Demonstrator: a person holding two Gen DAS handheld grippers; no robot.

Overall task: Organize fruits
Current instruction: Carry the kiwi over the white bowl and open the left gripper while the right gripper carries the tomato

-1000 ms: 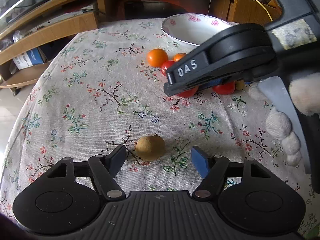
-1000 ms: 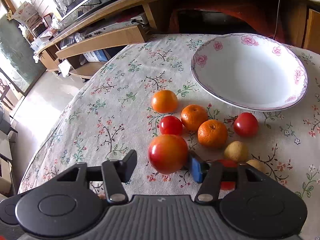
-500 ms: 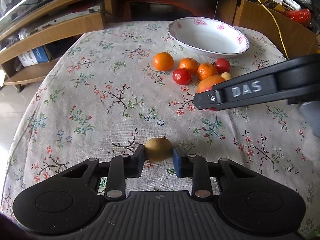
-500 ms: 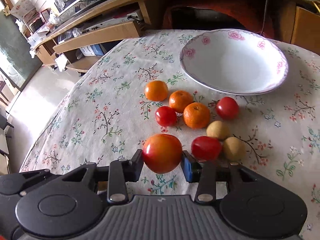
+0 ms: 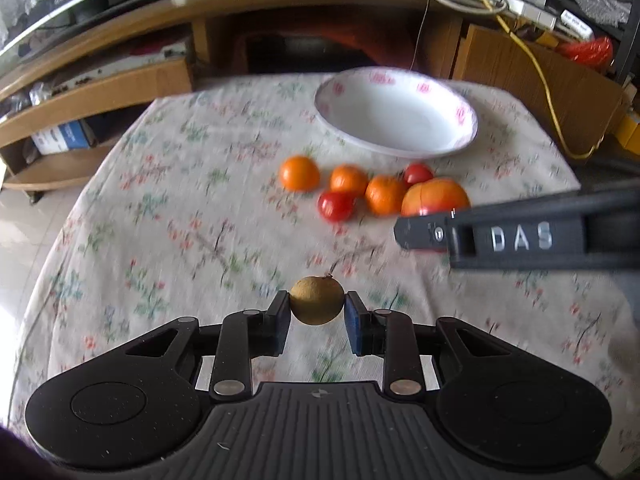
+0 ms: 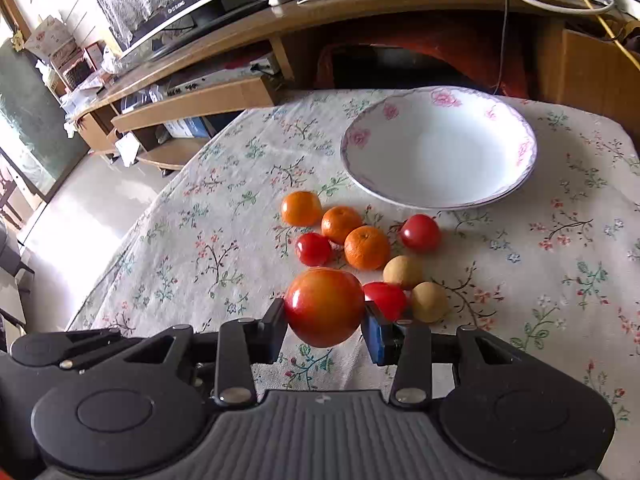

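My left gripper (image 5: 317,307) is shut on a small brown round fruit (image 5: 317,299) and holds it above the floral tablecloth (image 5: 180,216). My right gripper (image 6: 324,314) is shut on a large red-orange apple (image 6: 325,304), lifted above the cloth; it shows from the side in the left wrist view (image 5: 516,236). A white bowl (image 6: 440,148) with pink flowers on the rim stands empty at the far side. In front of it lie three oranges (image 6: 366,247), red tomatoes (image 6: 420,232) and two small yellow-brown fruits (image 6: 403,271).
A wooden TV bench (image 6: 248,40) with shelves, boxes and cables stands behind the table. The table's left edge (image 6: 132,236) drops to a tiled floor. A wooden cabinet (image 5: 540,80) stands at the back right.
My left gripper closed on the brown fruit and raised it off the cloth. My right gripper closed on the apple, lifted it and pulled back from the bowl.
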